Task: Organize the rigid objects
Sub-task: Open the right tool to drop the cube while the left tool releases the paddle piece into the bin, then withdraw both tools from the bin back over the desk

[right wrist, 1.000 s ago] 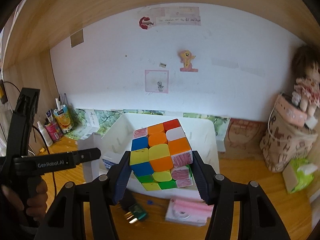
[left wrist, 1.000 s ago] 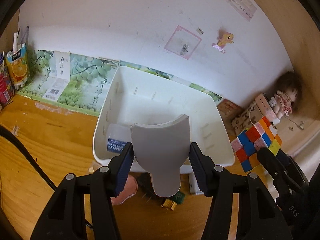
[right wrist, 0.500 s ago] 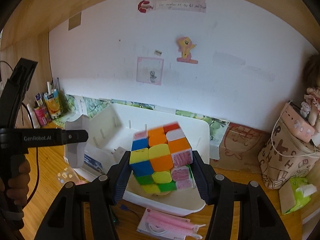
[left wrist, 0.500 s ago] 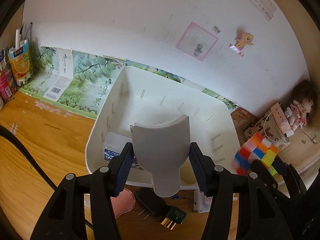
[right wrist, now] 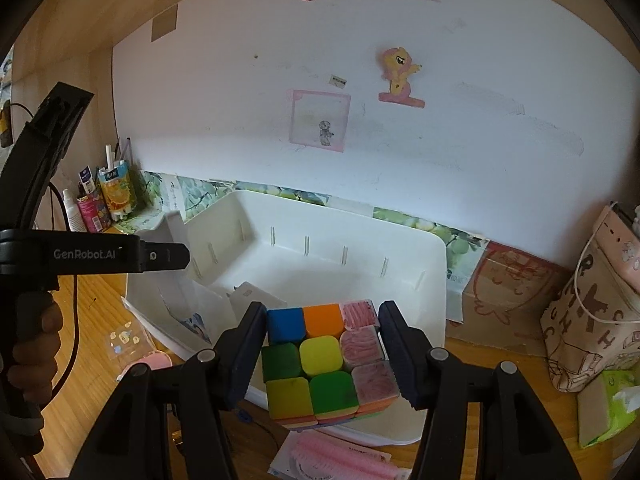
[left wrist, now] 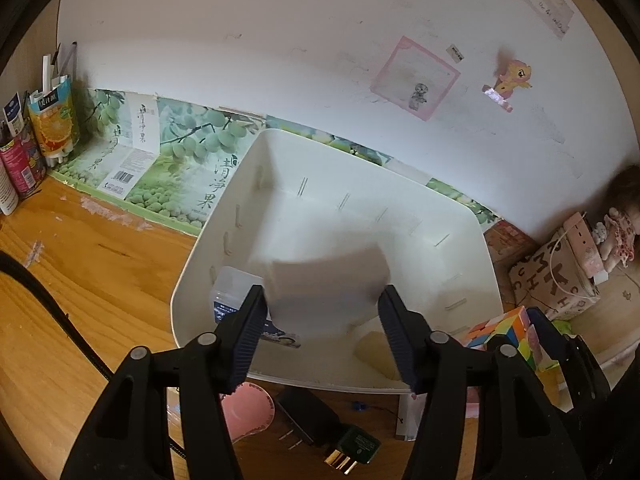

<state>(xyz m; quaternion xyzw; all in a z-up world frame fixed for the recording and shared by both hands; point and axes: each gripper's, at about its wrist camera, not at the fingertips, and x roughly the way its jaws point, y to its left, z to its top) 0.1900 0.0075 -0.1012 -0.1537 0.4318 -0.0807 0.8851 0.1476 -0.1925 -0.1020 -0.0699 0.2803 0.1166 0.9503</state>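
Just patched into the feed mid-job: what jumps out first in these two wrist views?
The multicoloured puzzle cube clamped in the right tool, poised over the near rim of the large white plastic bin. In the left wrist view, the left tool has its jaws opening, and a blurred pale grey curved plastic piece between them looks to be dropping into the bin.

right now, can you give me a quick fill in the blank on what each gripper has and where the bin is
1. The right gripper is clamped on a multicoloured ____.
2. The white curved piece, blurred, is between the opening jaws of the ____ gripper.
3. Both grippers are over the white ____.
4. The bin stands on a ____ desk.

Missing words: cube; left; bin; wooden
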